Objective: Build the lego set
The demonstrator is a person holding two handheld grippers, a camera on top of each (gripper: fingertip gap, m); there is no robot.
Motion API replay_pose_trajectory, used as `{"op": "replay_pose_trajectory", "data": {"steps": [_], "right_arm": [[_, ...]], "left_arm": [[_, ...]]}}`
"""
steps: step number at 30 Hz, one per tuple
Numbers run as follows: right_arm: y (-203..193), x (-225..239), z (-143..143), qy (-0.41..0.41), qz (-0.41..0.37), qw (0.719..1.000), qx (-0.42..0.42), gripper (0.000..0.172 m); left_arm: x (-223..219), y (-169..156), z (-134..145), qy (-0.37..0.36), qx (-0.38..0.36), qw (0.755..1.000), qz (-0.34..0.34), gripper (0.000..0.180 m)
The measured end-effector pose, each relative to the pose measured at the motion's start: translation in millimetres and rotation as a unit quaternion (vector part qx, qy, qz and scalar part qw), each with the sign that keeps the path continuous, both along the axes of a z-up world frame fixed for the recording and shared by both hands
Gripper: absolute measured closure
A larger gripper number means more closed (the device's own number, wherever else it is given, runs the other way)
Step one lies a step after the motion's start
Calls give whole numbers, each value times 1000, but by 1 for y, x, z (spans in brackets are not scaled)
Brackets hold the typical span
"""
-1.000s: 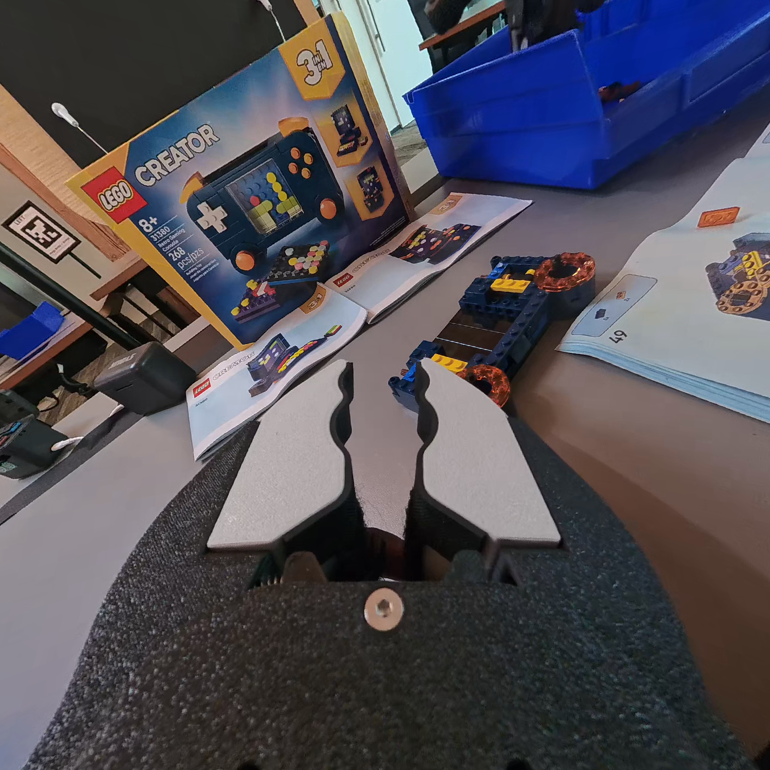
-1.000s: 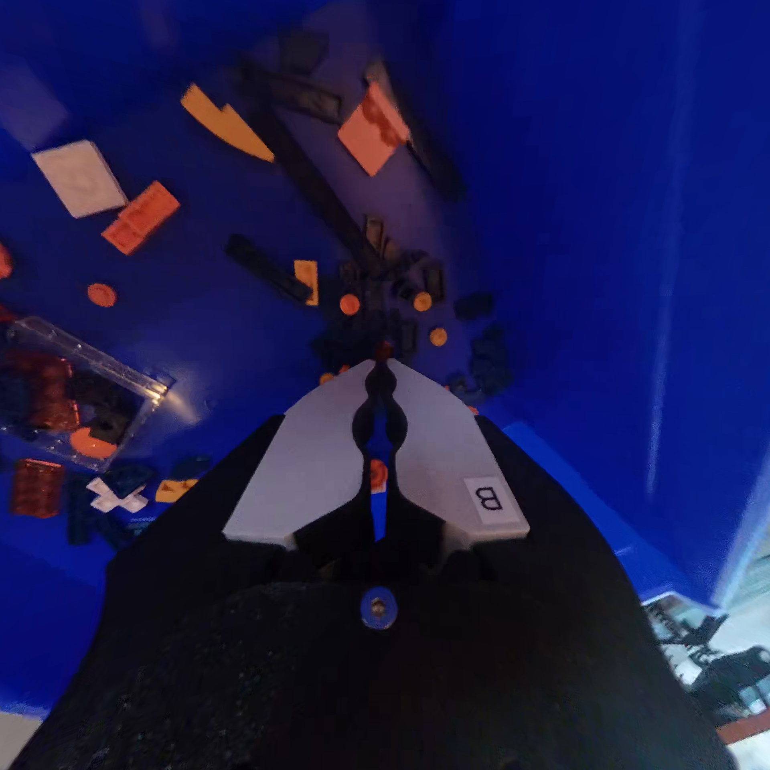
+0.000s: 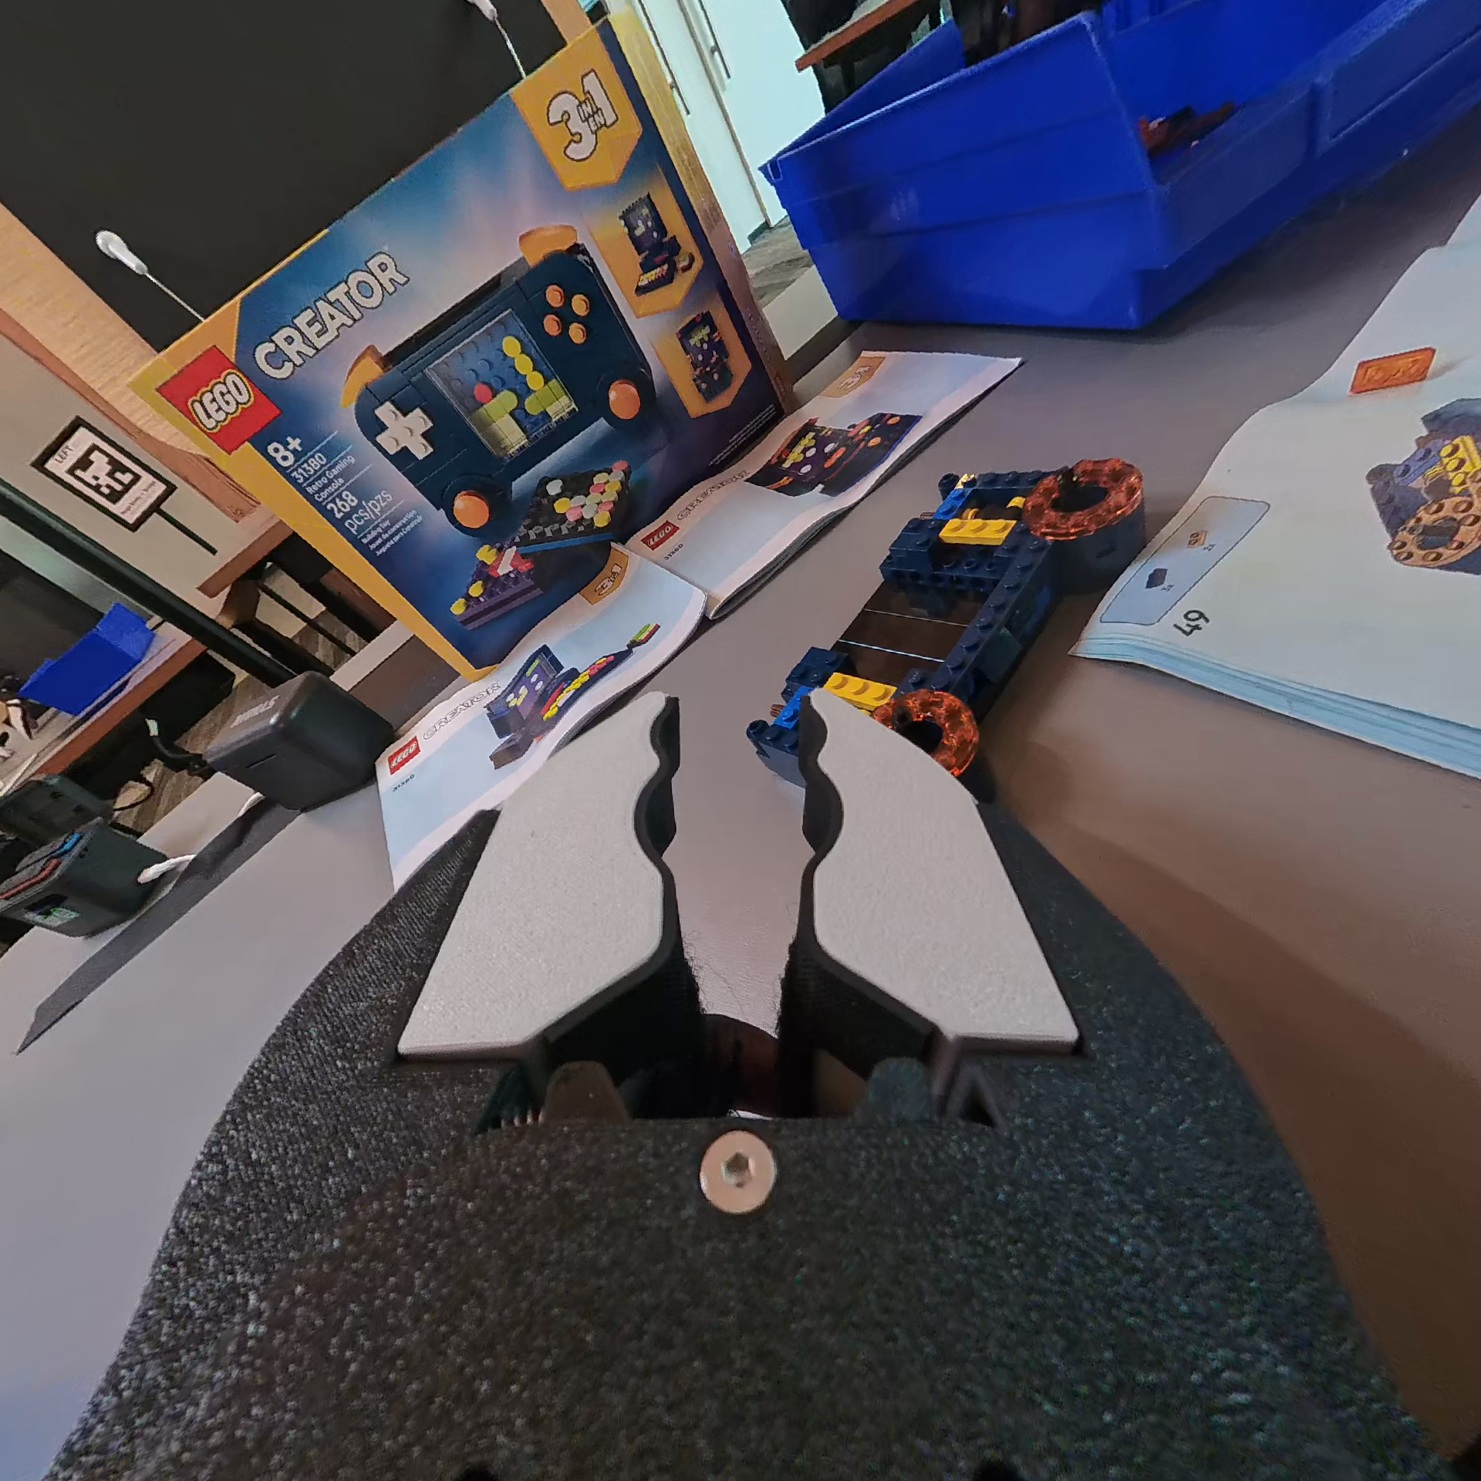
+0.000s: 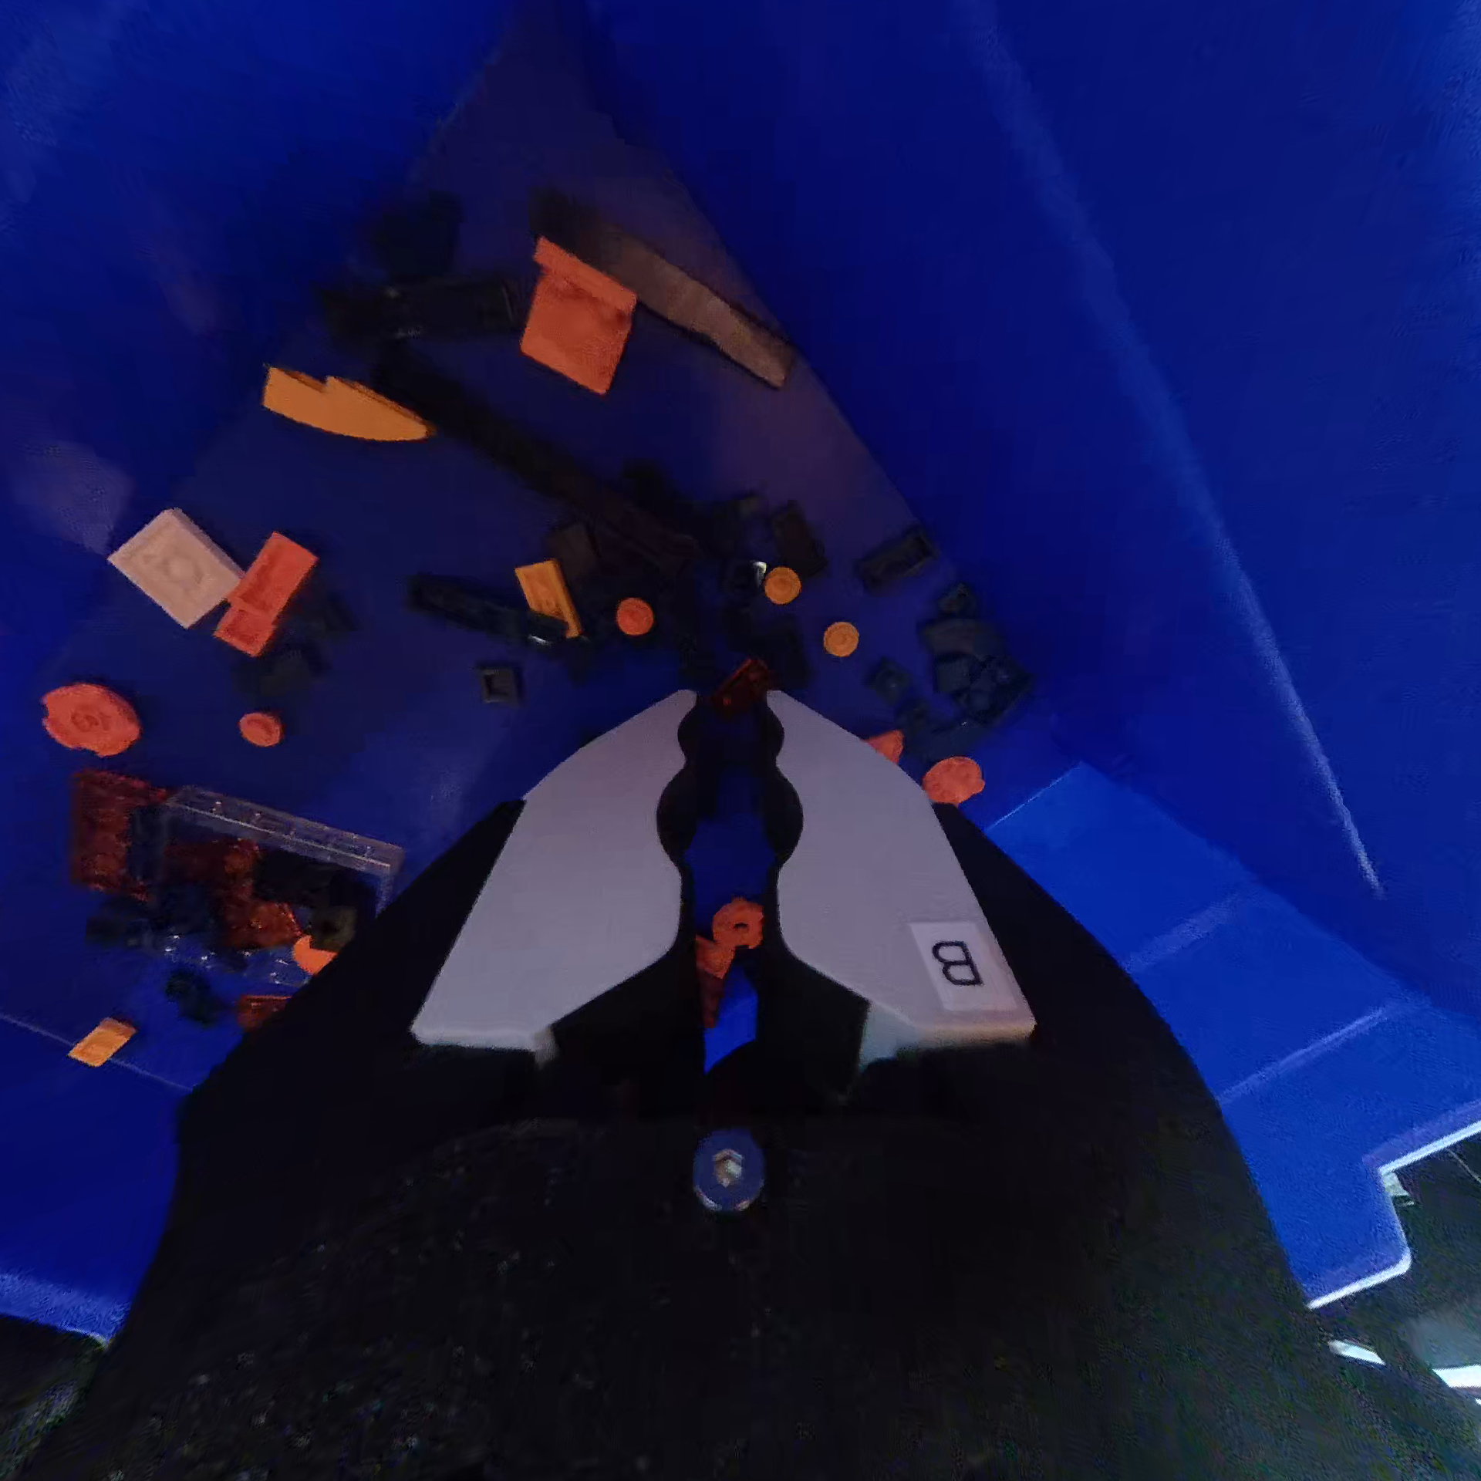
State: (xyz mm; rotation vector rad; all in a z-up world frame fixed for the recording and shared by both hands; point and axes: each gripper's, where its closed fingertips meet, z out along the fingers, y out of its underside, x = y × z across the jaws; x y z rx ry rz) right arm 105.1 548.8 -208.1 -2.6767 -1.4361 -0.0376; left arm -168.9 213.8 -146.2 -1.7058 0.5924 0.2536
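Right tongs (image 4: 731, 696) inside blue bin (image 4: 1202, 401), now pinching a small dark-red translucent piece (image 4: 744, 685) at the tips; a second ago the tips met with no such piece between them. Loose orange and black bricks lie just beyond. Left tongs (image 3: 737, 705) unchanged: part-open, empty, just short of brick assembly (image 3: 986, 593).

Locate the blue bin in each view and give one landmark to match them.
Left wrist view: blue bin stands at upper right, at the table's far end.
Right wrist view: the bin's walls fill the picture; the camera looks inside.
Shared landmark: orange pieces inside it.
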Motion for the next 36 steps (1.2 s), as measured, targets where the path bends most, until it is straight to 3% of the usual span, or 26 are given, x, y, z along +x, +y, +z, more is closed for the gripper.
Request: {"op": "replay_pose_trajectory", "data": {"steps": [4,8,11,14,17,20,24,36], "right_arm": [[-10,0,11,10,7,1000,10,165],[-42,-14,53,49,54,996,48,165],[-103,-40,97,136,126,981,57,166],[-195,-63,123,215,224,950,30,165],[-270,-64,109,228,283,932,5,165],[-307,-52,61,197,280,939,-26,165],[-318,-39,13,155,261,952,-43,165],[-316,-42,5,153,251,955,-36,162]], "left_arm": [[1,0,1,1,2,1000,-1,153],[3,-1,1,3,3,1000,-4,153],[4,-1,2,7,5,1000,-6,153],[5,-1,2,9,6,1000,-7,153],[5,-1,2,11,4,1000,-8,153],[7,-2,1,13,3,1000,-11,153],[10,-2,0,16,0,1000,-16,153],[10,-2,-2,24,-3,1000,-17,153]]}}
